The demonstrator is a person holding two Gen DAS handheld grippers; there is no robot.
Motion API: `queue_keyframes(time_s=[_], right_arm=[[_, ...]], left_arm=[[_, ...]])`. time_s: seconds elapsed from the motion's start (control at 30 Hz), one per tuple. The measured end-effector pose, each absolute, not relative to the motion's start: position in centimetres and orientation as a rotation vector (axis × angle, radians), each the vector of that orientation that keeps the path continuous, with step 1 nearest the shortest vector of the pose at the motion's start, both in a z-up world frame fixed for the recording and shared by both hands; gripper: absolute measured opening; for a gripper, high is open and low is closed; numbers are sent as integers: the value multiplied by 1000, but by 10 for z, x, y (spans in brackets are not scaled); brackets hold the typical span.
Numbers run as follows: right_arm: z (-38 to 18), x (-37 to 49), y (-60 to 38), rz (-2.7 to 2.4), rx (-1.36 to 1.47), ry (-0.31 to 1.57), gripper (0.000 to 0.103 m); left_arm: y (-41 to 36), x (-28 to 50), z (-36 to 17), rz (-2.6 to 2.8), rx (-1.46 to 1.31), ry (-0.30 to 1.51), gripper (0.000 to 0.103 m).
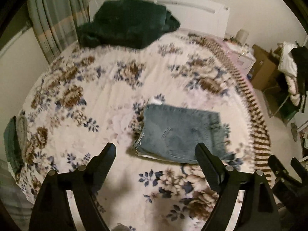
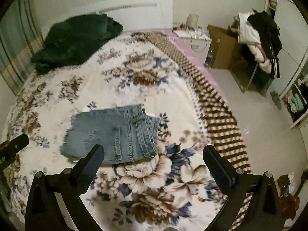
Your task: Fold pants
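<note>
Denim pants point(image 2: 113, 134) folded into a compact packet on the bed; both grippers empty.

Nearest the cameras, the left gripper point(image 1: 155, 150) and right gripper point(image 2: 154, 152) hang above the floral blanket point(image 2: 154, 182) with jaws spread wide, holding nothing and apart from the cloth. Just beyond them the pants lie flat near the blanket's near edge, waistband and belt loops uppermost, frayed hems stacked at one side. The folding appears essentially finished; at most a final smoothing remains. Farther off, a dark green garment point(image 2: 77, 40) rests by the white headboard point(image 2: 134, 13).
</note>
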State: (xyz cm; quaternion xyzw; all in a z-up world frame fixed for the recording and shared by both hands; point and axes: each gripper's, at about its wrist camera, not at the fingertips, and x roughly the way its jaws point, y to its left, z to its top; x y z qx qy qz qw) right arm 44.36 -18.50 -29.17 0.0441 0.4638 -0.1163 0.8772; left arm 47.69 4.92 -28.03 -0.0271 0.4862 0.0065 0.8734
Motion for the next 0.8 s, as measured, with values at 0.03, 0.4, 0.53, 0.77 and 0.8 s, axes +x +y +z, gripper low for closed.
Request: queue_keyframes(time_s=[0.03,0.4,0.53,0.77,0.8], right_arm=[[-275,433,-183,-238,88,956,103],[-113,309,-177,-176,72,820,103],[-72,267,-171,-151,56,786,103],[-15,205,-167,-132,28,738,103],[-9,198,-166,-133,23,736,103]], left_arm=[[47,469,-265,13,-48,1000,84],[35,357,-139,-2,-20,886,84],[33,321,-111,3,-20,854,84],[33,276,-80,4,-43,819,84],[33,272,-78,0,-40,818,85]])
